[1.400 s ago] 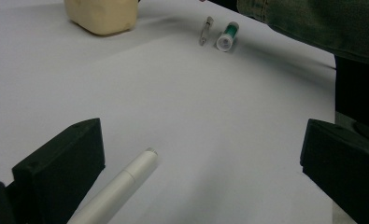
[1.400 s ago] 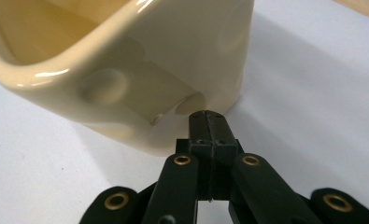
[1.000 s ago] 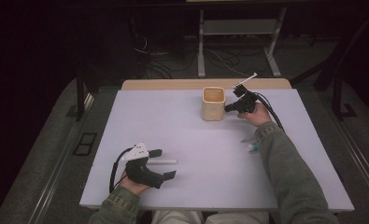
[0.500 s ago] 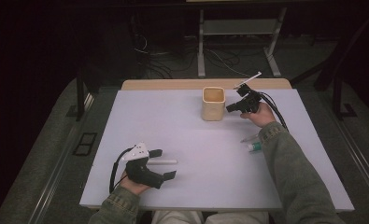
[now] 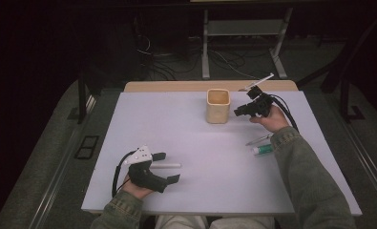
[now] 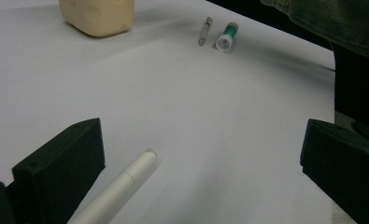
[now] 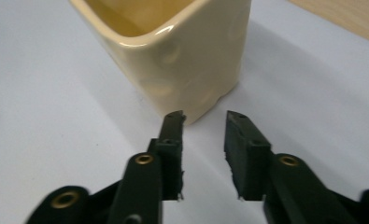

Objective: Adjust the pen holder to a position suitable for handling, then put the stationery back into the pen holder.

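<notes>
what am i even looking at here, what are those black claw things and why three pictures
A person sits at a white table with a hand-held two-jaw gripper in each hand. One camera looks down from above; the other two ride on the grippers, looking along their jaws.

The left gripper rests open by a white pen. The right gripper, jaws slightly apart and holding nothing between them, points at a cream square cup. A thin pale stick juts up behind it; what it is, I cannot tell. A green-and-white tube and a slim clear pen lie near the right sleeve.

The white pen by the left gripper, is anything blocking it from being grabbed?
Nothing visible blocks it. The white pen lies on bare table between the open jaws of the left gripper, close to one jaw.
</notes>
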`<state>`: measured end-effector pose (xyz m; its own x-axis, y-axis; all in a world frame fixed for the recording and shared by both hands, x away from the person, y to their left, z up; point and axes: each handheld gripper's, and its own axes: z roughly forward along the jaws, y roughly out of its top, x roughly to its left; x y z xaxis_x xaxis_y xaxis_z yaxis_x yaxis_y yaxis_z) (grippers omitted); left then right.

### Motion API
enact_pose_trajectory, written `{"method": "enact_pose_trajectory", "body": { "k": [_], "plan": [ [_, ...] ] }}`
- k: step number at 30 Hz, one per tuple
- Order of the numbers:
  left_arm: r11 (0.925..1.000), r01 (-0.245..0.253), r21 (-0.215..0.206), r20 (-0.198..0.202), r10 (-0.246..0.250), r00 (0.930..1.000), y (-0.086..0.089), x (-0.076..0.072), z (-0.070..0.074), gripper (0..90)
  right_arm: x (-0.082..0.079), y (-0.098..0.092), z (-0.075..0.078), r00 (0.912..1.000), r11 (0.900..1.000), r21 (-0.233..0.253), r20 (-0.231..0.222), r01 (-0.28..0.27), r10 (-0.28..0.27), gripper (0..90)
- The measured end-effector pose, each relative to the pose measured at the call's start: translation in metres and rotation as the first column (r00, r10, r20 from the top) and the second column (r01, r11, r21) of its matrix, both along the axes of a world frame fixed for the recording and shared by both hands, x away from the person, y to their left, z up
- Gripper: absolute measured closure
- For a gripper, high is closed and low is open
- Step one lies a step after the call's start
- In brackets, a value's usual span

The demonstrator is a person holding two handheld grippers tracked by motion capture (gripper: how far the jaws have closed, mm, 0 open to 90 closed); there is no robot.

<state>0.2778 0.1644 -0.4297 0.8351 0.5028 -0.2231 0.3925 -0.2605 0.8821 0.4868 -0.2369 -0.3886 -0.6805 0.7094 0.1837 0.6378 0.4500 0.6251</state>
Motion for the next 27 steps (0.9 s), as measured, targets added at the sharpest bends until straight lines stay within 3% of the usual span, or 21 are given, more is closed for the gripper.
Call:
{"method": "enact_pose_trajectory", "body": {
  "k": [8,11,21,27],
  "plan": [
    [1.0,0.002,-0.002,0.0,-0.002,1.0,0.0,0.0,0.0,0.0,-0.023,-0.005,0.014,0.9993,1.0,0.025,0.035,-0.013,0.012,45.3],
    [1.0,0.003,-0.001,-0.001,-0.003,1.0,0.0,0.001,0.0,0.0,-0.028,-0.007,0.018,0.9986,0.999,0.029,0.045,-0.027,0.025,42.2],
    [1.0,0.001,-0.001,-0.005,-0.001,1.0,0.0,0.001,-0.001,0.0,-0.051,-0.016,0.032,0.9957,0.999,-0.002,0.079,-0.05,0.05,25.4],
    [1.0,0.0,0.001,-0.005,0.0,1.0,0.0,0.001,-0.001,0.0,-0.064,-0.022,0.037,0.9938,0.997,-0.021,0.083,-0.072,0.074,10.1]
  ]
}}
